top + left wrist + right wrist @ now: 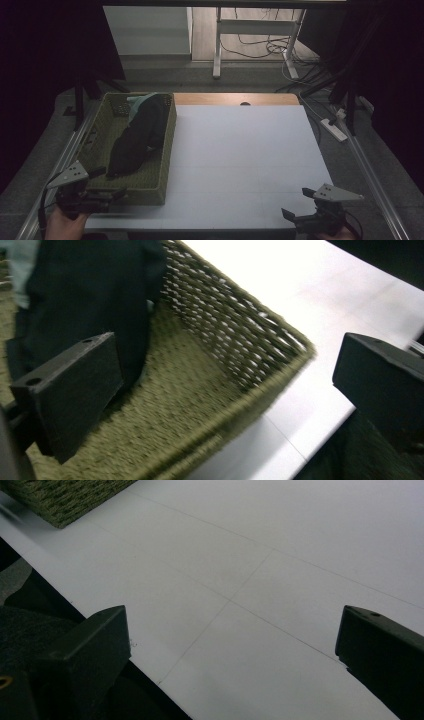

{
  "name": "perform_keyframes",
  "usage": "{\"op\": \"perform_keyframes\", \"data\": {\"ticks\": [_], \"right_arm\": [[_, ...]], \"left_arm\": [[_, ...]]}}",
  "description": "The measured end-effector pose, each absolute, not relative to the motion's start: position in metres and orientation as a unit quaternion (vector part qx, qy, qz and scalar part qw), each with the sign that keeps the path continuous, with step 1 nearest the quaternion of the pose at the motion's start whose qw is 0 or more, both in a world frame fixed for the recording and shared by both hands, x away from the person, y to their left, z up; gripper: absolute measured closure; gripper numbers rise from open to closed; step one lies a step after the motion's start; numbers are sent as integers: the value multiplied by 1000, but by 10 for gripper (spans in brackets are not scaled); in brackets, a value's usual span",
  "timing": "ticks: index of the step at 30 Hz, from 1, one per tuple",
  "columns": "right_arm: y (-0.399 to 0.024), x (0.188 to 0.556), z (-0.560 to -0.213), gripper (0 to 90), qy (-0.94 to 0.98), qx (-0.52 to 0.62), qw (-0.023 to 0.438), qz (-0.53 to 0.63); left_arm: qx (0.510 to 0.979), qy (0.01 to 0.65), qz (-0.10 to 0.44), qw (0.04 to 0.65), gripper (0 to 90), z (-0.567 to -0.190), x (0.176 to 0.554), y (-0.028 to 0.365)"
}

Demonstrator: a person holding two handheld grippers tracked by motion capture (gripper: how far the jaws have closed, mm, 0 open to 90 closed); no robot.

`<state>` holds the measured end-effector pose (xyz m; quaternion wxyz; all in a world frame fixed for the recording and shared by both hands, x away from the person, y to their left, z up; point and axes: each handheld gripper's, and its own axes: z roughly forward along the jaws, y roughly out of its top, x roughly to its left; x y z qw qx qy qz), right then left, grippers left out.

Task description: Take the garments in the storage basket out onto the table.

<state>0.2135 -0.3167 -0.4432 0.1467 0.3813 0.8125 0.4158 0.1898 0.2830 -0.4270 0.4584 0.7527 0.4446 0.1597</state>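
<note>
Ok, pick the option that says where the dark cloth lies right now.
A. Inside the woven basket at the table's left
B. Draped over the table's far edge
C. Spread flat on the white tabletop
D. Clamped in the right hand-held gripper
A: in the high view the dark cloth lies lengthwise inside the woven basket at the table's left, and the left gripper view shows it resting on the basket's floor, touched by neither hand-held gripper.
</note>
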Motion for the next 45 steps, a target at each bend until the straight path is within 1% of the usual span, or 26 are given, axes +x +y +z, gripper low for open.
{"op": "perform_keyframes", "data": {"ticks": [4,8,13,17,21,23,26,38,45], "right_arm": [[-317,214,-443,12,811,383,144,418],[-318,214,-443,10,809,385,141,421],[-318,215,-443,9,810,384,138,421],[-318,215,-444,10,811,384,137,419],[-318,215,-444,10,812,383,136,418],[-318,215,-444,10,813,383,135,417],[-317,215,-444,10,814,382,134,417],[-317,215,-444,10,815,382,134,415],[-317,215,-444,10,815,381,134,415]], "left_arm": [[751,450,149,460,0,-425,199,284],[755,449,145,455,0,-423,208,282],[749,453,145,461,0,-420,219,281],[755,452,148,450,0,-418,228,278],[766,451,135,438,0,-414,238,275],[775,450,130,423,0,-411,246,274],[778,448,135,419,0,-410,251,274],[767,469,130,418,0,-408,289,268],[771,486,134,390,0,-406,315,264]]}}
